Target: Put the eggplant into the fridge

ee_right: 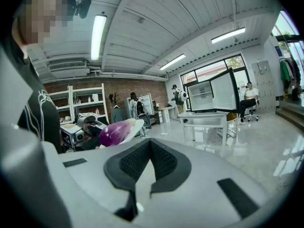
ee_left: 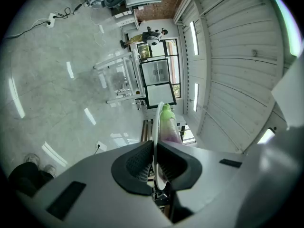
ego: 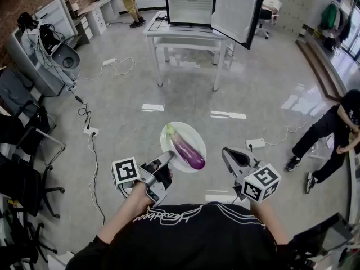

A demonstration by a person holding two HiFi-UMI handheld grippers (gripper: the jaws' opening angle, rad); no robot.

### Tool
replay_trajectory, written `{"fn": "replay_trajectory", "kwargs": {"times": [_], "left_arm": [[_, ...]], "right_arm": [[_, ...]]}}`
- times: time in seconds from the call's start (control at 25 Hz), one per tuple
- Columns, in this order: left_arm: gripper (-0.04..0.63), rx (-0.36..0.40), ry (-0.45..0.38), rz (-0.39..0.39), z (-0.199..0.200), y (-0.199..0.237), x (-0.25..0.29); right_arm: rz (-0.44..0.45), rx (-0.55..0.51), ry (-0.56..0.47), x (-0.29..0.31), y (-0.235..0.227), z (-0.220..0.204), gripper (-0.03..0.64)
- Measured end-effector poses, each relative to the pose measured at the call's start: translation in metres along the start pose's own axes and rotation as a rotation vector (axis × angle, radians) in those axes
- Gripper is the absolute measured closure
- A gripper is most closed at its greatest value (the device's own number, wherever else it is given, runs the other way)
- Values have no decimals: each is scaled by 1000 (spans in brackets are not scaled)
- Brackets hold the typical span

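The left tongs point(ego: 167, 161) clench the plate point(ego: 192, 131) by its rim; the right tongs point(ego: 226, 152) are clenched on nothing. The carrier should keep the plate level so the eggplant point(ego: 188, 151) cannot roll off before the fridge point(ego: 188, 3).

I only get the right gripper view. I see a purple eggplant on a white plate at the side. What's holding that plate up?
Observer: The left gripper; its jaws are shut on the rim of the round white plate.
Operator: Which way is the veggie lying?
Observer: The glossy purple eggplant has its green stem end toward the open white fridge.
Operator: Anything on the floor ahead?
Observer: A white power strip, ahead to the right.
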State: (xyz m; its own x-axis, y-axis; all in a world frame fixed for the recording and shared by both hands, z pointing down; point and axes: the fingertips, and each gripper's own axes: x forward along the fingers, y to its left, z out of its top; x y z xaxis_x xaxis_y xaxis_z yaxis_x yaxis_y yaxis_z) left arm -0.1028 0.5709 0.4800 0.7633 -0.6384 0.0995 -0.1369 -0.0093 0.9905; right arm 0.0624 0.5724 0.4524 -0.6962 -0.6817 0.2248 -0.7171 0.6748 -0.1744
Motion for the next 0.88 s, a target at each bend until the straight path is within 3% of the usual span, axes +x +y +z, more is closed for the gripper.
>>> {"fn": "replay_trajectory", "kwargs": {"times": [0.16, 0.6, 0.88], "left_arm": [[566, -1, -11, 31, 5, 9, -1], [566, -8, -8, -19, 0, -1, -4], [565, 8, 0, -11, 0, 1, -7]], "right_arm": [[6, -9, 3, 6, 0, 1, 611], [-10, -40, -9, 1, 7, 6, 611], [-31, -50, -5, -3, 6, 8, 611]]}}
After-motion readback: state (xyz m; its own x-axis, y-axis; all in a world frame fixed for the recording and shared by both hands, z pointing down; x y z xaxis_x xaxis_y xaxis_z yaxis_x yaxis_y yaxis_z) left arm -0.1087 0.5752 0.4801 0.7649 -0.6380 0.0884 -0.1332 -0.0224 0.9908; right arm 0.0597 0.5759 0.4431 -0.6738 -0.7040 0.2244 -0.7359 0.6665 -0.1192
